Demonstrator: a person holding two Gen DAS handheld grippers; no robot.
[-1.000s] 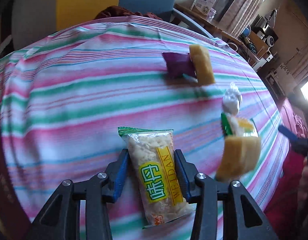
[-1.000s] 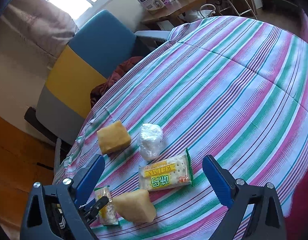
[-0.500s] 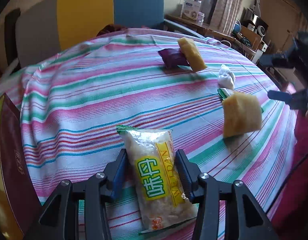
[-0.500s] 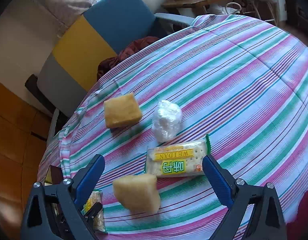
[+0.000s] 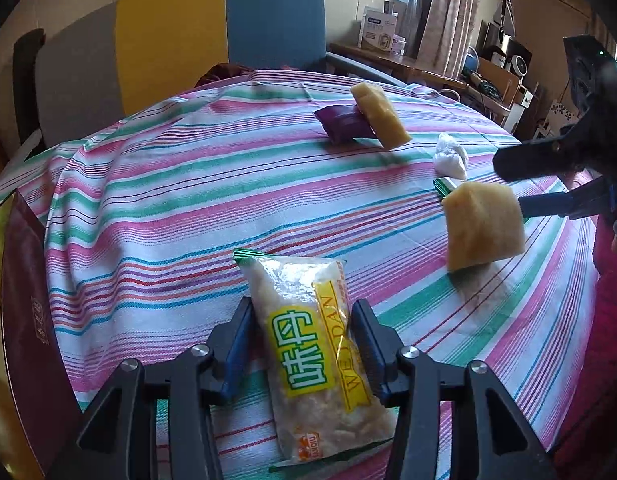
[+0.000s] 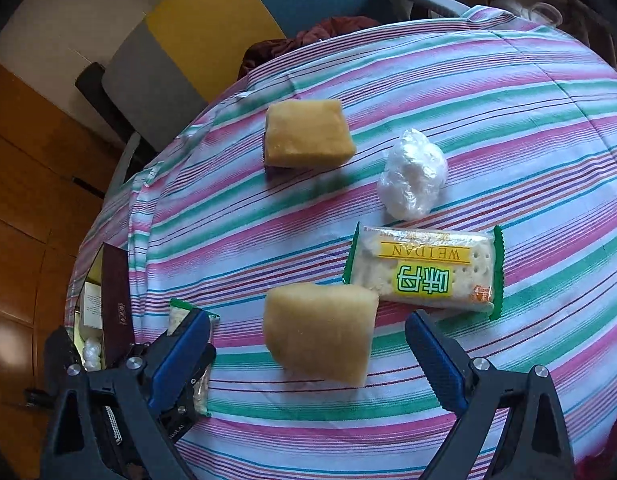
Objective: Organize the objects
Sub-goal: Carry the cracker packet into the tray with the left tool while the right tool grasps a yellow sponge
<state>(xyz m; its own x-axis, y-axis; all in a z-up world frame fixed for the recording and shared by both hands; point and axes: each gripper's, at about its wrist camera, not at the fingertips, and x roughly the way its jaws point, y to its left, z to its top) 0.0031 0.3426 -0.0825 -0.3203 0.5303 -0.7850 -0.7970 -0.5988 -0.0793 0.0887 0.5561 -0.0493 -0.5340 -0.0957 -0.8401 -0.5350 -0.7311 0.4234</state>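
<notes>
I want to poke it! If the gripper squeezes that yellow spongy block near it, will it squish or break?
The yellow spongy block looks porous and soft-edged, so it probably squishes rather than breaks. It probably weighs little. Its flat sides suggest it won't roll, though it may tip.

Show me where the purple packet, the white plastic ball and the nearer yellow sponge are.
purple packet (image 5: 342,127): left wrist view, middle of its wrapper.
white plastic ball (image 6: 413,174): right wrist view, its centre.
nearer yellow sponge (image 6: 322,332): right wrist view, front face.

On the round bench (image 5: 156,184), a clear crumb-filled cracker packet (image 5: 316,360) lies between the left tool's (image 5: 300,354) jaws. Ahead and right sits a tan sponge block (image 5: 482,226); beyond it, 1 white crumpled plastic wad (image 5: 450,156). Farther ahead, another tan sponge block (image 5: 382,116) leans on a purple foil packet (image 5: 342,124).
</notes>
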